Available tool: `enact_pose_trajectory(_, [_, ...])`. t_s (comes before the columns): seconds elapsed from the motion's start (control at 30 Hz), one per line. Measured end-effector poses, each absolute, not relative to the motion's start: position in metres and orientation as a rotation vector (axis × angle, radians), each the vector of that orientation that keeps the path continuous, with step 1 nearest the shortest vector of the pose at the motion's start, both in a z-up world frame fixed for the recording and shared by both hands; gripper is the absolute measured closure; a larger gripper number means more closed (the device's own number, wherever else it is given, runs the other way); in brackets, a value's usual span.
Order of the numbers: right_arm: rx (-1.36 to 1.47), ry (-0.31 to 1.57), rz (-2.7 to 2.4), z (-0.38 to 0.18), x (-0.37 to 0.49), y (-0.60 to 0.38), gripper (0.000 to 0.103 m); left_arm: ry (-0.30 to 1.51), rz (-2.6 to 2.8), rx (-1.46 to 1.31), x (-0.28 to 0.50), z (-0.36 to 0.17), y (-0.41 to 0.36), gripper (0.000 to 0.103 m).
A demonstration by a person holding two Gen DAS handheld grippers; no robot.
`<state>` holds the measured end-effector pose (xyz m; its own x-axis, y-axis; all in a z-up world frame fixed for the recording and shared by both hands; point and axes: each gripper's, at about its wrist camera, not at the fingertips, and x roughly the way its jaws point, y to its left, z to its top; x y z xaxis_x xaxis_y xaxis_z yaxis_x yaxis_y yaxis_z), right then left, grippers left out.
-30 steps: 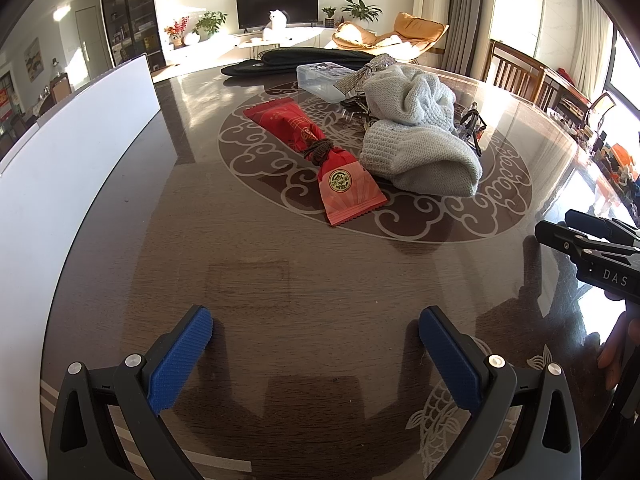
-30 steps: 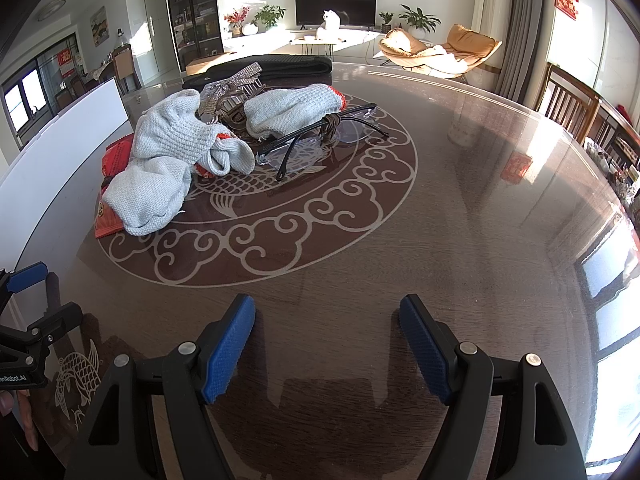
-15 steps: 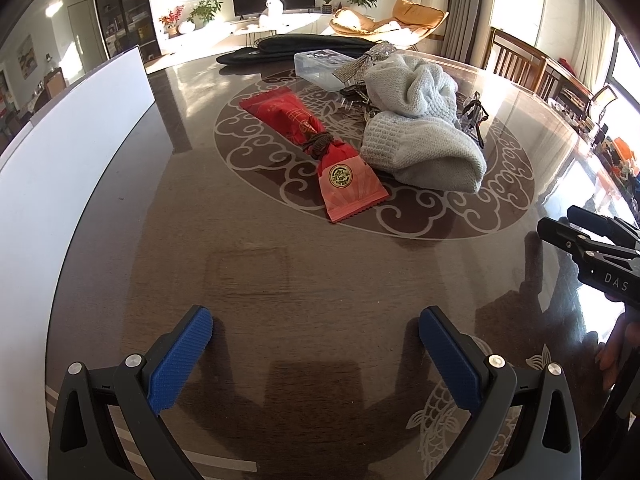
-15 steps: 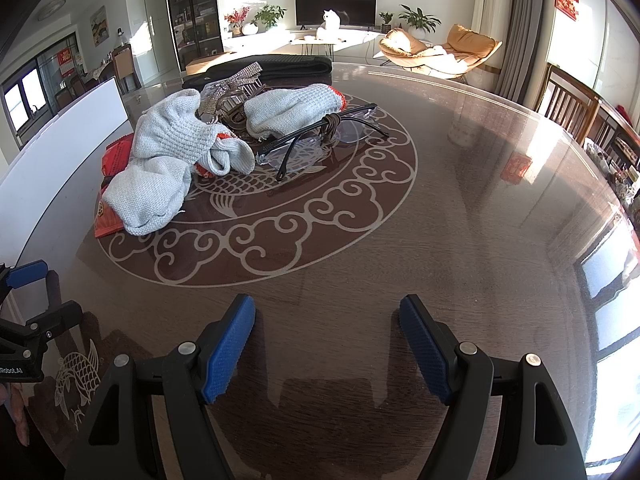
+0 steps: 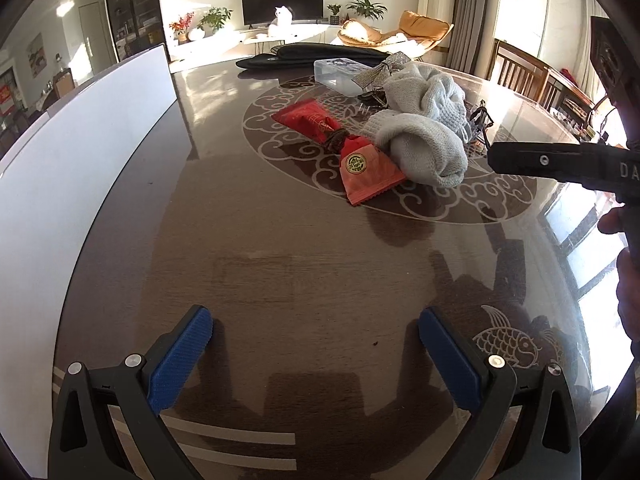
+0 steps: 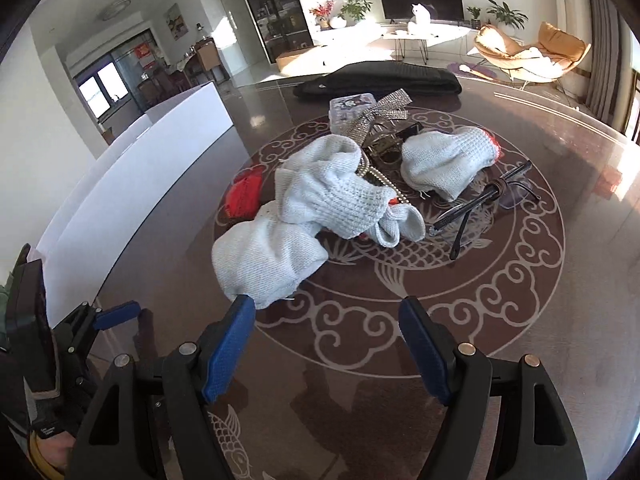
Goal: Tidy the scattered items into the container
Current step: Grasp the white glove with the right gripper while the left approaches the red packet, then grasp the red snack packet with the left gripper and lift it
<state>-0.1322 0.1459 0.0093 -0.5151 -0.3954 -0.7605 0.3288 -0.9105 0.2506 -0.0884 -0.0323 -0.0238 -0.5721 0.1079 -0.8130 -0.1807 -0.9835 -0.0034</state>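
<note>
Knit, left view: soft grey gloves [image 5: 424, 128] heaped on the table's scroll medallion [image 5: 496, 208], toward its right half; I judge them light and limp, best pinched at a bunched fold.
Red packet [image 5: 344, 148]: on the medallion's left half, touching the gloves; probably crinkly and slippery, so I'd take its flat near edge.
Box [image 5: 340, 74]: clear plastic at the medallion's far rim, likely the container.
Left gripper [image 5: 316, 344]: fingers wide apart, empty, well short of the medallion.
Knit, right view: nearest glove [image 6: 272, 260] droops over the medallion's near-left rim, just ahead of my left finger.
Glasses [image 6: 484, 204]: thin dark frame on the medallion's right half; fragile, grip a temple.
Beads [image 6: 380, 178]: strand tangled among the gloves; may snag.
Right gripper [image 6: 328, 344]: fingers spread, holding nothing, over the medallion's near rim.
</note>
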Motion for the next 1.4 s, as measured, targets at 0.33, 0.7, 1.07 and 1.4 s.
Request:
enact_pose_trajectory(0.33, [1.221,-0.139,-2.306,-0.007,-0.162,0.107,0.028,0.111,2.673,-1.332,-0.091,-0.025,-0.032,0.0])
enact_pose_trajectory(0.7, [1.158,0.162,-2.463,-0.002,-0.114,0.145,0.076,0.062,2.642,-1.387,-0.099,-0.022,-0.034,0.0])
enact_pose_trajectory(1.07, [1.189,0.121,-2.556,-0.012,-0.08,0.195,0.067,-0.221,2.715,-1.486,-0.21,-0.015,-0.028,0.023])
enact_pose_trajectory(1.4, [1.197,0.056,-2.532,-0.015,-0.075,0.198,0.068,-0.166,2.575,-1.457,-0.169,-0.011,-0.04,0.074])
